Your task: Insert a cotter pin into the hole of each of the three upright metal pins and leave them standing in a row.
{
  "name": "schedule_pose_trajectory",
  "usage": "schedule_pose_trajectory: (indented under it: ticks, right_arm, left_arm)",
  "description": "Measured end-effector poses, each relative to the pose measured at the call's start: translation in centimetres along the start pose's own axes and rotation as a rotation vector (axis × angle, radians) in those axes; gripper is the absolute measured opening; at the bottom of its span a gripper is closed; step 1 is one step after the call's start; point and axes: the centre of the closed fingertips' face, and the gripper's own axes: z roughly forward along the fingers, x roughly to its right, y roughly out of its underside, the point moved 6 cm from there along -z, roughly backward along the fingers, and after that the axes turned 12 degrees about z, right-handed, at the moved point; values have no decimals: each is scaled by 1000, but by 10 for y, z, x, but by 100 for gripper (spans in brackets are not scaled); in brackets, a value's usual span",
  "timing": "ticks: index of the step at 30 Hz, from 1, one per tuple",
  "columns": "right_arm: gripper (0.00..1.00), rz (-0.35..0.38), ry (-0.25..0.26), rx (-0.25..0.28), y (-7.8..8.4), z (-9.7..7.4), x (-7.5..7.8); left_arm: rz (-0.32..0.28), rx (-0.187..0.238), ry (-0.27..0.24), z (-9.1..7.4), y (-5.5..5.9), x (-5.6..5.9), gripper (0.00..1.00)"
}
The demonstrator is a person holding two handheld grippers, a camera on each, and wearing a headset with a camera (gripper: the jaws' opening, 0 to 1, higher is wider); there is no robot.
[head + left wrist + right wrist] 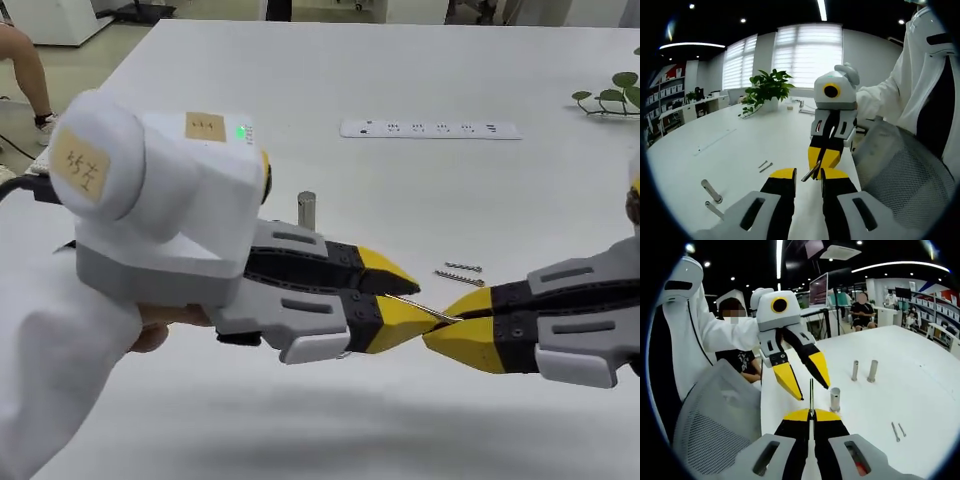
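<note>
**A:** What lies around the work, and is anything in the way?

**B:** Far back on the white surface (300,80) lies a long white power strip (430,129), and a green leafy plant (612,92) sits at the far right edge. Two loose thin silver cotter pins (460,272) lie side by side, near the yellow tips. In the right gripper view all three grey metal pins stand upright. The nearest metal pin (835,399) is just right of the held pin's line, and the two farther metal pins (864,370) stand close together behind it. In the head view the bulky body of the left hand-held gripper (425,301) covers much of the surface in front of the pins, so one pin top rises behind it. A grey mesh chair back (715,415) sits low beside the person's white sleeve (725,332).

**A:** And the right hand-held gripper (441,325)?

**B:** Its yellow jaws are pressed together on a slim silver cotter pin (811,392), which sticks straight out past the tips.

**A:** Where does that pin point?

**B:** It points into the gap of the left hand-held gripper, whose two yellow jaws stand moderately apart and grip nothing. The pin's free end sits between them, close to the lower jaw in the head view. I cannot tell whether it touches. Both tools hang above the surface, tip to tip, and the held pin is in no metal pin's hole.
</note>
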Motion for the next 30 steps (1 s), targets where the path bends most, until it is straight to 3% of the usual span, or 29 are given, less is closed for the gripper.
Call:
schedule_pose_trajectory:
  ticks: [4, 7, 10, 13, 15, 18, 30]
  right_arm:
    - [0, 2, 33, -33, 4, 5, 9]
    - [0, 38, 25, -39, 3, 8, 13]
    - [0, 14, 39, -59, 2, 11, 17]
    - [0, 26, 38, -73, 1, 14, 22]
    - [0, -7, 48, -98, 0, 16, 27]
    - [0, -30, 67, -147, 4, 20, 33]
    - [0, -100, 107, -239, 7, 29, 52]
  left_arm:
    - [15, -38, -49, -4, 12, -10, 30]
    - [0, -46, -69, -8, 17, -15, 29]
    - [3, -74, -98, -12, 24, -23, 33]
    - [7, -100, -101, -13, 30, -27, 31]
    - [9, -125, -102, -14, 36, -29, 29]
    - [6, -136, -95, -13, 41, -31, 28]
    - [-11, -198, -93, -3, 63, -39, 20]
